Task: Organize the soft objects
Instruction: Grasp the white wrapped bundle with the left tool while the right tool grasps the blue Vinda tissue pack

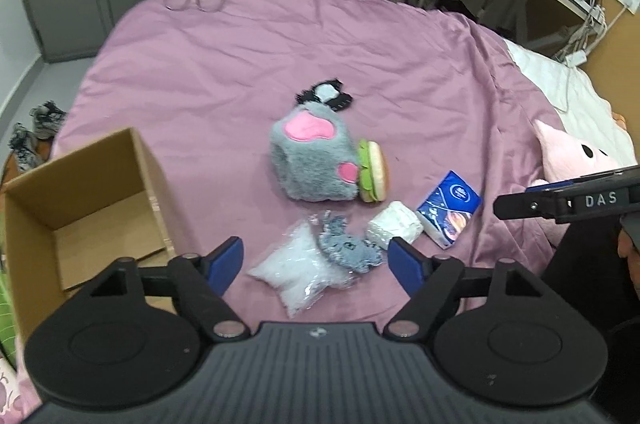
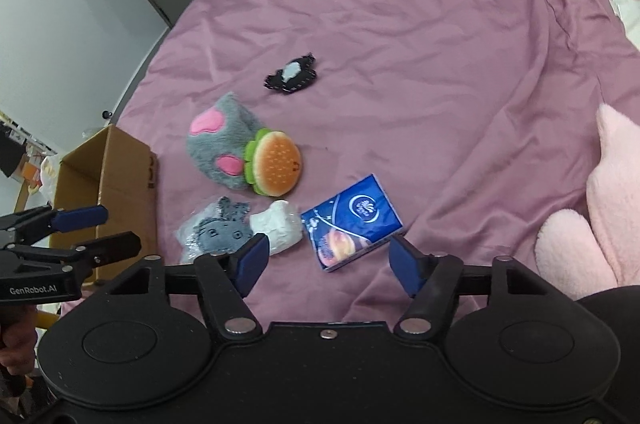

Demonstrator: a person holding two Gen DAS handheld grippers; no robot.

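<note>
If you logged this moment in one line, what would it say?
left gripper: open, empty | right gripper: open, empty | cardboard box: empty | soft items on bedspread

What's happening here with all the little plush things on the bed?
A person holds a two-finger gripper in each hand above a purple bedspread. Both the left gripper and the right gripper are open and hold nothing. The soft items lie loose: a grey plush paw touching a burger toy, a blue tissue pack, a white roll and a bagged grey item. The cardboard box at the left looks empty.
</note>
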